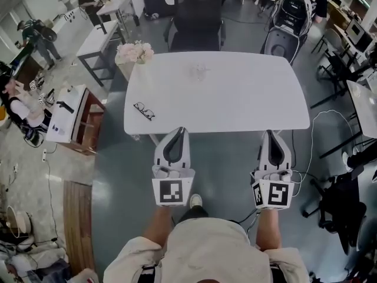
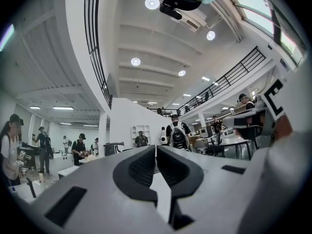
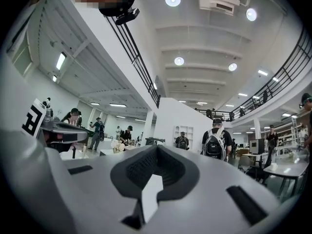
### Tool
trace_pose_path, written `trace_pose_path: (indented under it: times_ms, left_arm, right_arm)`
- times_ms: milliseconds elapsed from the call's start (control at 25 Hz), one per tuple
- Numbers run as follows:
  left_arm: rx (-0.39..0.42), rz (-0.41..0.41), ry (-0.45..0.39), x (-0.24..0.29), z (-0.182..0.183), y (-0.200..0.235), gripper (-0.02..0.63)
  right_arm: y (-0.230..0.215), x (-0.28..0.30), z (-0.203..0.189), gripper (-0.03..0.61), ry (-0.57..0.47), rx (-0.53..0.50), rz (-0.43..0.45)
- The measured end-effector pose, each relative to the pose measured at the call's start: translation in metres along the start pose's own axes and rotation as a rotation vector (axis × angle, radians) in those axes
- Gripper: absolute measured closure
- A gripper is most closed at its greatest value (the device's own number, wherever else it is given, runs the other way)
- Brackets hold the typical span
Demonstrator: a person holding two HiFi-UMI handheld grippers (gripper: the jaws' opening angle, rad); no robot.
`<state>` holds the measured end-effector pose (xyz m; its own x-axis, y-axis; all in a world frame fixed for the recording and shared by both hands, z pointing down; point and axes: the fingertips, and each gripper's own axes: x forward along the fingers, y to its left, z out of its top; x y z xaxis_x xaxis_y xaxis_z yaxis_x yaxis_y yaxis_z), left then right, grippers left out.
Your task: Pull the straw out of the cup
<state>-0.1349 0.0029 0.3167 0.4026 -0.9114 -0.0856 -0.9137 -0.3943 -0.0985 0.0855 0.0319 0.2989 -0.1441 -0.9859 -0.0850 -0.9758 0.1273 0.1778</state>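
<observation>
A small clear cup stands on the far half of the white table; it is too faint to make out a straw in it. My left gripper and right gripper hover side by side just before the table's near edge, well short of the cup, pointing level toward it. Both are shut with nothing between the jaws. In the left gripper view the left gripper shows its jaws closed together, and in the right gripper view the right gripper does too. Neither gripper view shows the cup.
A pair of glasses lies near the table's left edge, and a bunch of pale flowers sits at its far left corner. A black office chair stands behind the table. A side cabinet is at the left; people stand around the room.
</observation>
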Motion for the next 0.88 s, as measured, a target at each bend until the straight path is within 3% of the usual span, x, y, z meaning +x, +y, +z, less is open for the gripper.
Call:
trace_pose_path:
  times_ms: [400, 880]
  left_arm:
    - [-0.031, 0.005, -0.029, 0.026, -0.008, 0.036, 0.603]
    - [0.044, 0.031, 0.007, 0.101, -0.017, 0.033, 0.603]
  right_arm:
    - [0.029, 0.044, -0.003, 0.577, -0.001, -0.023, 0.017]
    - [-0.006, 0.119, -0.033, 0.577, -0.023, 0.058, 0.06]
